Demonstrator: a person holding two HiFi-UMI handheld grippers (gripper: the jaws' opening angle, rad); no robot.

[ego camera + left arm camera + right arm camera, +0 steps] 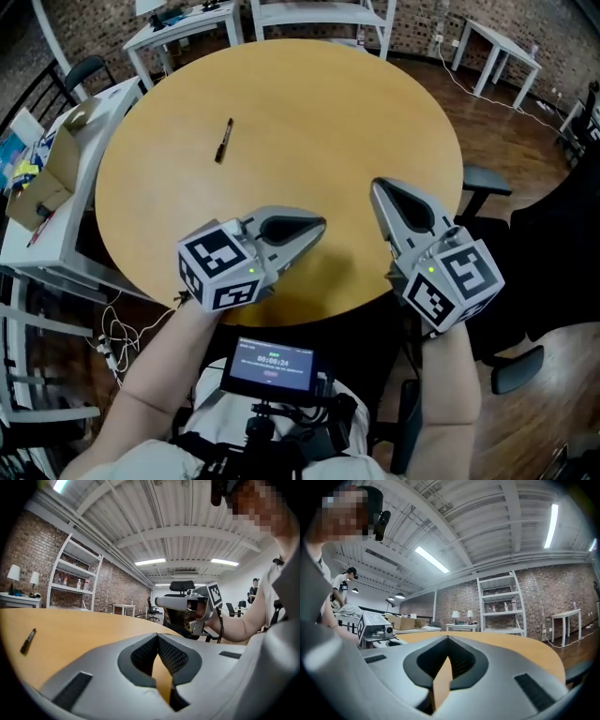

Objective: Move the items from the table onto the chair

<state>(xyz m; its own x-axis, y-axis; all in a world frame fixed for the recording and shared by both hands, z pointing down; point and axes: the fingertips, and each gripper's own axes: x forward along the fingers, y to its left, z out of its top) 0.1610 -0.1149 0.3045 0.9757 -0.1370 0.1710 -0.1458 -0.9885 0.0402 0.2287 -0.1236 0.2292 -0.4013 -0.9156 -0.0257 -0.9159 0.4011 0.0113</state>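
Note:
A black marker (224, 141) lies alone on the far left part of the round wooden table (319, 103); it also shows low on the left in the left gripper view as the marker (28, 641). My left gripper (322, 225) hovers over the near edge of the table, shut and holding nothing, pointing right toward the other gripper. My right gripper (377, 186) is held over the near right of the table, shut and empty. A black office chair (487, 185) stands just past the table's right edge. Each gripper view shows its own closed jaws, left gripper (157, 636) and right gripper (447, 638).
A white desk at the left carries an open cardboard box (52, 173). Cables (117, 337) lie on the floor below it. White tables (187, 28) line the brick wall at the back. A small screen (272, 367) sits at the person's chest.

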